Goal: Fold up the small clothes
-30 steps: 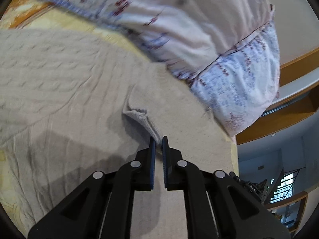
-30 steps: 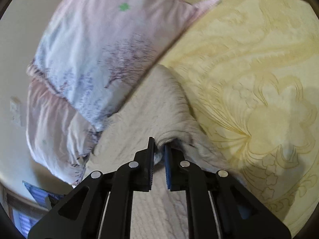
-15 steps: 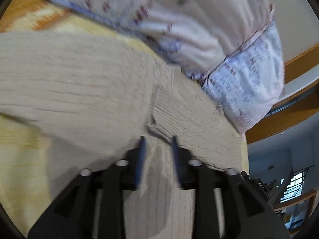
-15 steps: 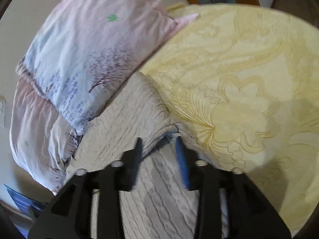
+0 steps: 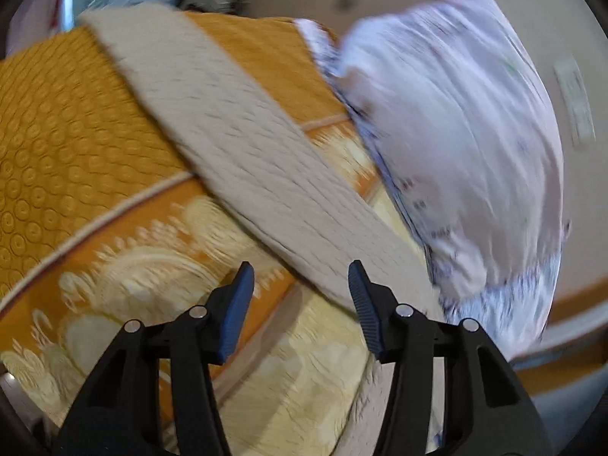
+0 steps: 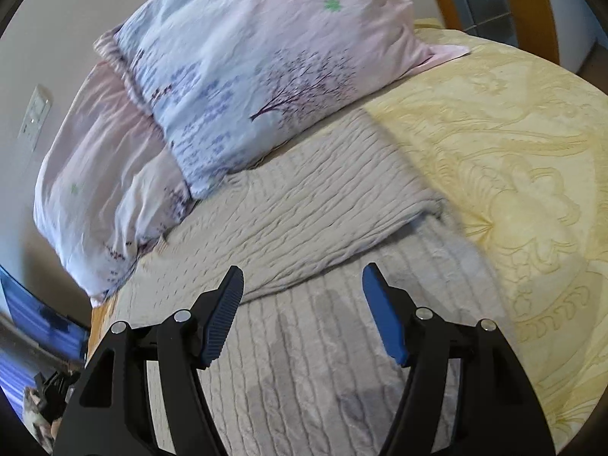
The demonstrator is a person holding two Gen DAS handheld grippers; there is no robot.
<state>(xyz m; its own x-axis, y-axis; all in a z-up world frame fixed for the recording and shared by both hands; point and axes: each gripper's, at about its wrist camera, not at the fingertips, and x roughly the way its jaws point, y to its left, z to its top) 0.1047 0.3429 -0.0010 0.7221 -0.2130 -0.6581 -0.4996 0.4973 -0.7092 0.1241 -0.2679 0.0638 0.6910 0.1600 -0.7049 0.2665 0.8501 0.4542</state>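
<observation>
The beige knitted sweater (image 6: pixel 311 228) is lying on the yellow bedspread (image 6: pixel 513 152) with one part already folded over, while the left gripper (image 5: pixel 300 296) and the right gripper (image 6: pixel 302 304) are opening and holding nothing (one sleeve (image 5: pixel 247 144) is waiting, apparently).

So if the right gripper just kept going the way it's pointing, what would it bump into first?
Most likely the beige knitted sweater spread on the bed. The right gripper, its jaws opening with nothing between them, points down at the folded edge.
</observation>
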